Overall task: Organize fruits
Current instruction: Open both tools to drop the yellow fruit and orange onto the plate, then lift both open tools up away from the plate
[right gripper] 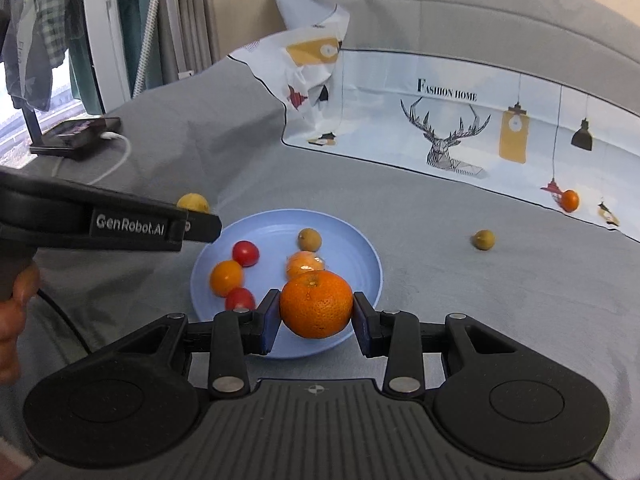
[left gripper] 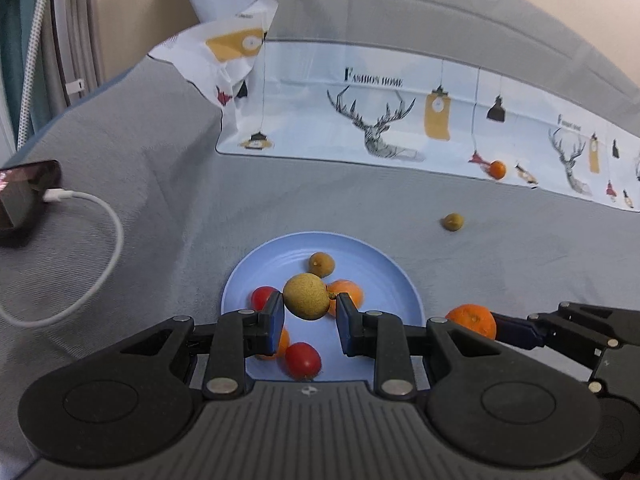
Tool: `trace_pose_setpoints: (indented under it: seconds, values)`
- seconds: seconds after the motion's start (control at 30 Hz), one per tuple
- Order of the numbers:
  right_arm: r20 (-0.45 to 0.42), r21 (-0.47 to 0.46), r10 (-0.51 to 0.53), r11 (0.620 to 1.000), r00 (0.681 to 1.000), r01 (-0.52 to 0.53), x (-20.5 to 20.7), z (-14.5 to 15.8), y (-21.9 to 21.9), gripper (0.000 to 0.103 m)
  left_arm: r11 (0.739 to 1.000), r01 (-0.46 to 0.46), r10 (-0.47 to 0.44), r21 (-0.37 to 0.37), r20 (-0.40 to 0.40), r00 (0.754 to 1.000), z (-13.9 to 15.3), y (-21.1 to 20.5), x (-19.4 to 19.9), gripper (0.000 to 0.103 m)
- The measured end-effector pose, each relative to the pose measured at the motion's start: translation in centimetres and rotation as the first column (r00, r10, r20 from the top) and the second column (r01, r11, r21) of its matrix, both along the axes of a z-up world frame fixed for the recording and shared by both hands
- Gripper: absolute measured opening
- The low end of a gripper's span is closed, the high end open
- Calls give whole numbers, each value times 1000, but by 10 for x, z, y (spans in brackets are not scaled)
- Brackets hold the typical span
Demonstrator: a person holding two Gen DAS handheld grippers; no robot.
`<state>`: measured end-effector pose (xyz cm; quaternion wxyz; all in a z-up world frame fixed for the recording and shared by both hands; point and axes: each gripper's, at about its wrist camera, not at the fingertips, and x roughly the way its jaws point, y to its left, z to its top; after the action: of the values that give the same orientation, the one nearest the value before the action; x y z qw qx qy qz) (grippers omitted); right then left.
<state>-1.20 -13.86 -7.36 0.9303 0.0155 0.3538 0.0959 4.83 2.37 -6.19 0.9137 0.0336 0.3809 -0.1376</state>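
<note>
A light blue plate (left gripper: 372,264) (right gripper: 352,248) lies on the grey cloth and holds red tomatoes (left gripper: 303,360) (right gripper: 245,253), small oranges (left gripper: 346,292) (right gripper: 226,278) and a brown longan (left gripper: 321,264) (right gripper: 309,239). My left gripper (left gripper: 310,316) holds a tan longan (left gripper: 306,297) over the plate; the fruit touches the left pad, with a small gap at the right pad. My right gripper (right gripper: 316,318) is shut on a large orange (right gripper: 317,305) at the plate's near right rim; this orange also shows in the left wrist view (left gripper: 472,320).
A loose longan (left gripper: 452,222) (right gripper: 483,239) and a small orange (left gripper: 497,169) (right gripper: 569,200) lie to the right beyond the plate. A printed deer cloth (left gripper: 380,120) (right gripper: 460,132) lies at the back. A phone (left gripper: 24,192) (right gripper: 76,132) with a white cable (left gripper: 96,248) sits at the left.
</note>
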Motion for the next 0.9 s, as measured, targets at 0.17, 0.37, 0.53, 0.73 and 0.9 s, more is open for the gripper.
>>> trace_pose_setpoints:
  seconds: [0.17,0.37,0.53,0.73,0.9]
  values:
    - [-39,0,10,1000,999,-10,28,-18,-1,40,1000,-6,7,22,-31,1000,-19,-6,23,31]
    - [-78,-8,22,1000,997,-22,50,-40,3,40,999,-21,23,42,-54,998,-36,-7,45,31]
    - [-108,-1,40,999,993,-40,66,-52,8,40,997,-18,23,69,-75,997,-48,-9,57,36]
    - [-102,-24,62,998,993,-65,69,-44,17,73,999,1,1,40,-57,998,-37,-8,50,103]
    - [-101,-71,59,995,993,-67,35,-25,13,88,998,39,-33,56,-108,994,-27,-5,18,103]
